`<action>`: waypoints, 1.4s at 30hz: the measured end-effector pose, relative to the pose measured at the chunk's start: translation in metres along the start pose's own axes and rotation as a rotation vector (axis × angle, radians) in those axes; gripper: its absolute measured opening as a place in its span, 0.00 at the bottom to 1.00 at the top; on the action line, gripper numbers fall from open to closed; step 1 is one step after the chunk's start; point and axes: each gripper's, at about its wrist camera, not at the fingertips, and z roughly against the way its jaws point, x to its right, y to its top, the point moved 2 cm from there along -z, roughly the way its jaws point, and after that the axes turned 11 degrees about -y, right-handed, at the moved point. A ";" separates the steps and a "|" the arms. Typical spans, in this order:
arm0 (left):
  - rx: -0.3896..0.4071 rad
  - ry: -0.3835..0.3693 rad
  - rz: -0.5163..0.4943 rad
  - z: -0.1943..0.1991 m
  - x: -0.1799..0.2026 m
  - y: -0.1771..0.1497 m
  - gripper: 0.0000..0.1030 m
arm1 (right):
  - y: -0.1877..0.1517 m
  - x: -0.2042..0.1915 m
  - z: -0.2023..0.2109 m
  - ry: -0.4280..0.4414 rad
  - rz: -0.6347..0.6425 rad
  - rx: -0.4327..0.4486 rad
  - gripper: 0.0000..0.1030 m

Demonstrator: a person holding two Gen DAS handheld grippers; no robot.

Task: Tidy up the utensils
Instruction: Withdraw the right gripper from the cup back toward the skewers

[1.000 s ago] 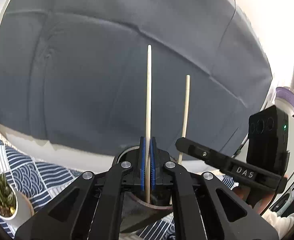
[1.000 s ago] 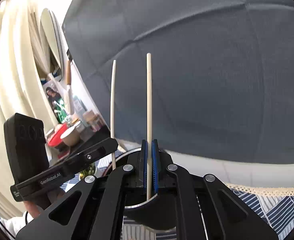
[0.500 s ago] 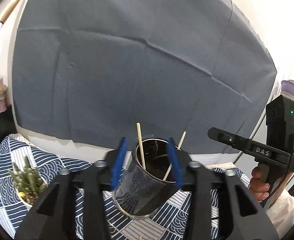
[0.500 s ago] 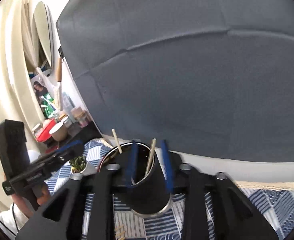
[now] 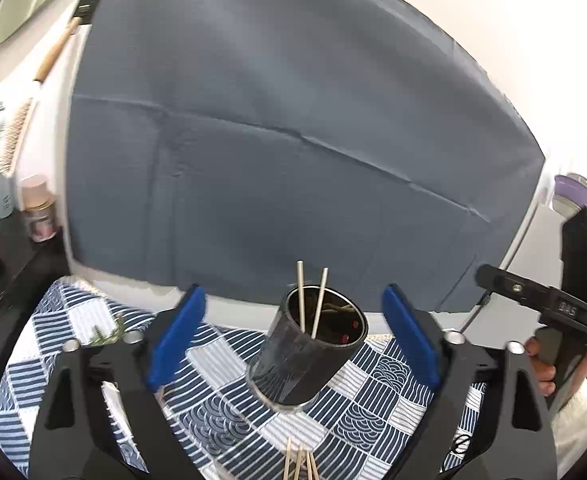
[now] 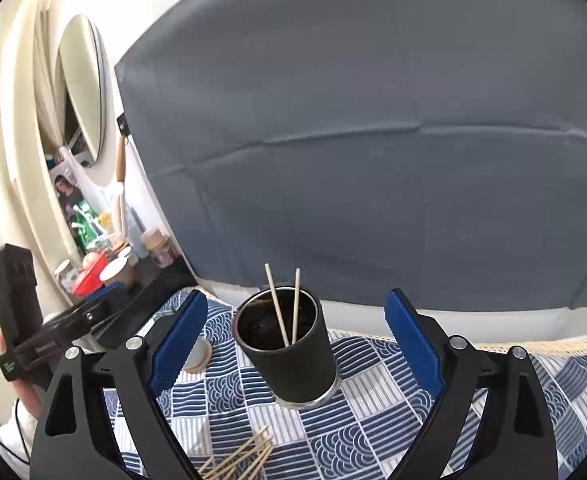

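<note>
Both grippers, clamped a second ago on one chopstick apiece, now hold nothing: the left gripper [image 5: 293,338] and right gripper [image 6: 295,338] each show blue pads [image 5: 177,334] spread wide and opening further, touching nothing. Two chopsticks [image 6: 287,306] now stand loose in the one dark cup [image 6: 293,354], leaning on its rim, the cup at twelve o'clock beyond each gripper's open fingers. On the blue patterned cloth [image 6: 377,432], a pile of spare chopsticks [image 6: 239,458] lies at six o'clock of the cup, and a small plant [image 5: 107,332] sits at nine o'clock in the left view.
</note>
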 end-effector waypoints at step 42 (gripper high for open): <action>-0.407 0.205 0.228 0.064 -0.077 -0.159 0.94 | -0.173 -0.068 0.054 -0.117 0.088 -0.300 0.85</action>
